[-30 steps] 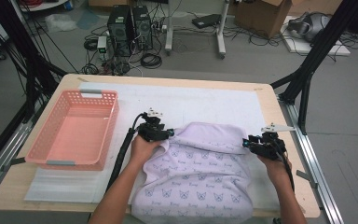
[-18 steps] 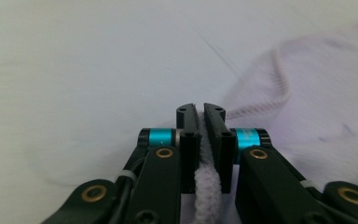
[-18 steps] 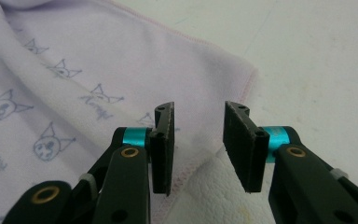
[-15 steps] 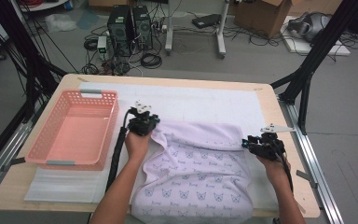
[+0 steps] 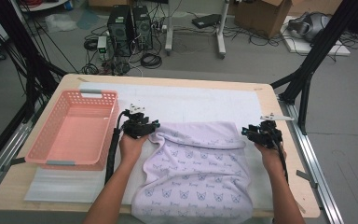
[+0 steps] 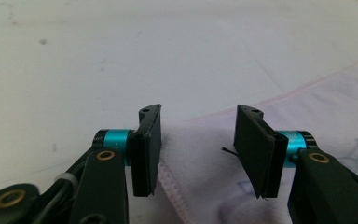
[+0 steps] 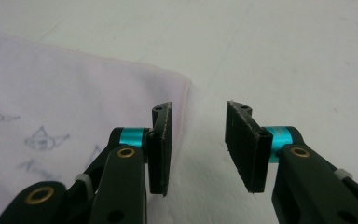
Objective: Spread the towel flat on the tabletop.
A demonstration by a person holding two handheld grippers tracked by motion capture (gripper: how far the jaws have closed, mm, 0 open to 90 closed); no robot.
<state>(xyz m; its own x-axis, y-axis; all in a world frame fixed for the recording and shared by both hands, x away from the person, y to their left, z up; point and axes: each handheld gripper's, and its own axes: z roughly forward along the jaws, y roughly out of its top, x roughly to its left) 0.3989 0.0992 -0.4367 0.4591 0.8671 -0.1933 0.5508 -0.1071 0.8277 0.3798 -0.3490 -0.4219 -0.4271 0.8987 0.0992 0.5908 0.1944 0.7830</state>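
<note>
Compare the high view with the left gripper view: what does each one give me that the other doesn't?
High view: the pink basket, the right gripper at the cloth's right corner, and the printed cloth hanging over the near table edge. Left gripper view: open jaws, with the cloth's stitched hem between them, unpinched. Both: the left gripper, the cloth and the white mat.

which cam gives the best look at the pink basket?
High view: the pink basket shows whole there, sitting at the table's left edge with nothing visible inside it. The left gripper view looks past its claw at the white mat and a fold of the printed cloth; the right gripper view gives mat and the cloth's corner.
</note>
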